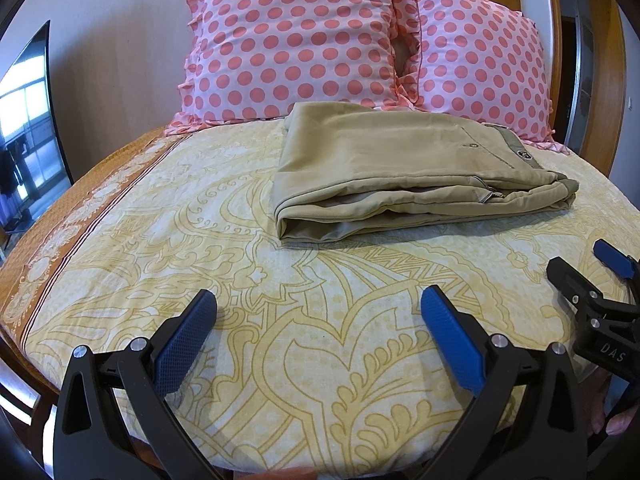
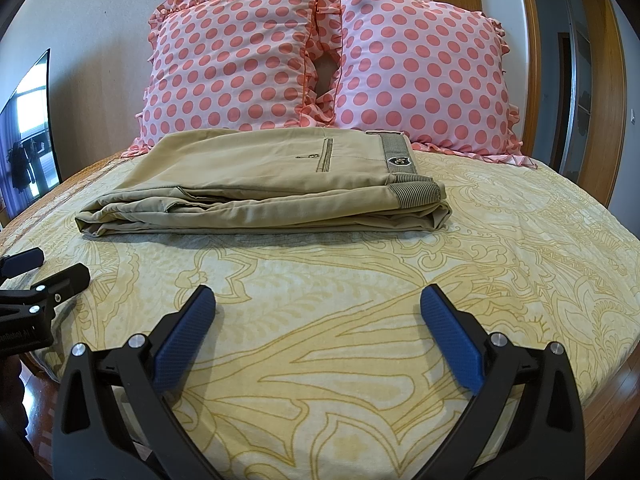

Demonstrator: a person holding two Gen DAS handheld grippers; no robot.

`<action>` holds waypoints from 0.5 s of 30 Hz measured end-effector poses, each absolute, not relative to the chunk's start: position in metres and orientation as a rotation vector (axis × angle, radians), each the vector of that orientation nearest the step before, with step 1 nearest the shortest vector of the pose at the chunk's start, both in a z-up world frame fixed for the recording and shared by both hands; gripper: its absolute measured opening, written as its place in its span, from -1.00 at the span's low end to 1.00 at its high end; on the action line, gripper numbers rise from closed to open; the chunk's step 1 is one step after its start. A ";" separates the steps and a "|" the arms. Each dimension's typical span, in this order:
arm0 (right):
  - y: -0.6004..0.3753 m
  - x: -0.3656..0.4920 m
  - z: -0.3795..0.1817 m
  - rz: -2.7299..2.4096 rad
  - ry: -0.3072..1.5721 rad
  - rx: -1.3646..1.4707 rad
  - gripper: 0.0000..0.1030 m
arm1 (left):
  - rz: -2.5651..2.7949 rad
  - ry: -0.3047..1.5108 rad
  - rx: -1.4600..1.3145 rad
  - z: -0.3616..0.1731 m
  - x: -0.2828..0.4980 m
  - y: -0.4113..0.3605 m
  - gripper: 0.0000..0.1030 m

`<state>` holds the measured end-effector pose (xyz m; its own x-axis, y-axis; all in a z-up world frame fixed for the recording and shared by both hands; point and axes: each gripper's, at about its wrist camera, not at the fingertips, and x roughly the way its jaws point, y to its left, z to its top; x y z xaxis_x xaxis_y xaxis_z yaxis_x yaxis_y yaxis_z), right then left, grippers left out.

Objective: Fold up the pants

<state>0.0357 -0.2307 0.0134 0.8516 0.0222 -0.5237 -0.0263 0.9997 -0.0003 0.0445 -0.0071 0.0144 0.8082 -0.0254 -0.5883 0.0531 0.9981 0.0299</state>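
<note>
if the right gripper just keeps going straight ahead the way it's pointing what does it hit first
Most likely the folded pants. The right gripper is open, over bare bedspread, and the pants lie across its line ahead, before the polka-dot pillows. If it is angled downward, it would meet the bedspread first; depth is unclear.

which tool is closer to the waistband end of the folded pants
Right. The right tool sits almost straight in front of the waistband; the left tool is off toward the folded leg end. Both open, clear of the pants.
</note>
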 end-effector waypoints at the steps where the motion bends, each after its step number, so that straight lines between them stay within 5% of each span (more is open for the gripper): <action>1: -0.231 0.036 0.013 0.025 0.551 -0.007 0.96 | -0.044 0.628 0.045 0.015 0.045 -0.007 0.97; 15: -0.231 0.036 0.013 0.025 0.551 -0.008 0.96 | -0.054 0.621 0.045 0.014 0.045 -0.007 0.97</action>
